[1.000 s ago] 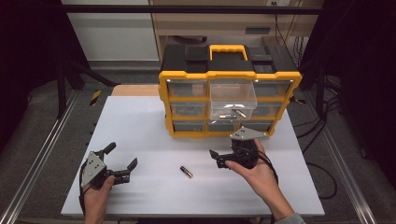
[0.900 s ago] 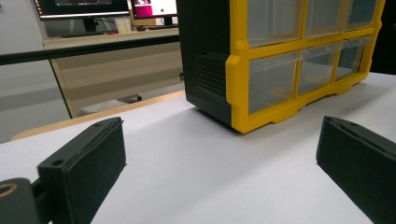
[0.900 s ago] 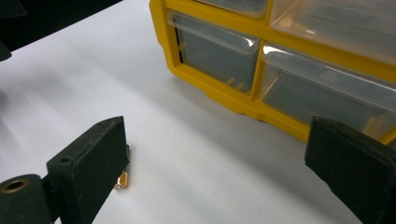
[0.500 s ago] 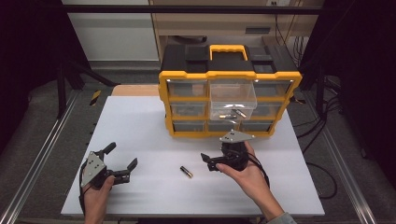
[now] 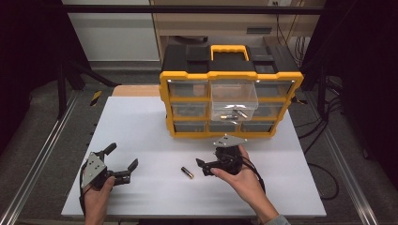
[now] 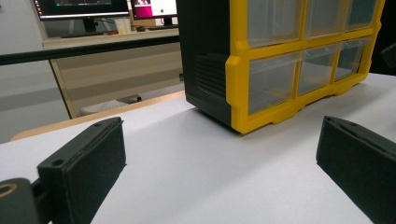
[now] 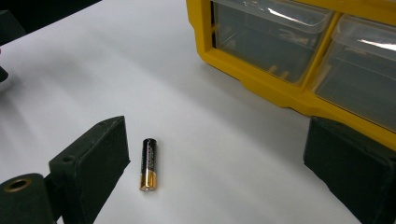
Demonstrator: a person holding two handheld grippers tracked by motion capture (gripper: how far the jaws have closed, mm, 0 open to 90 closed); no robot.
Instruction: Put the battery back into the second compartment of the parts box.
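One white rectangular bench [image 5: 141, 122] carries everything here. Toward its far edge stands a yellow-and-black plastic organiser case with clear drawers [image 5: 230, 93]; its middle drawer [image 5: 233, 101] is pulled out, with small items lying inside. The left claw [image 5: 123, 161], held in a hand at the near left of the bench, rests with its jaws spread wide and nothing between them. The right claw [image 5: 205, 167], held in the other hand just in front of the case, also gapes wide and holds nothing. A small black-and-gold cylindrical battery [image 5: 187, 172] lies flat on the bench, just beside the right claw's tips and well apart from the left one.
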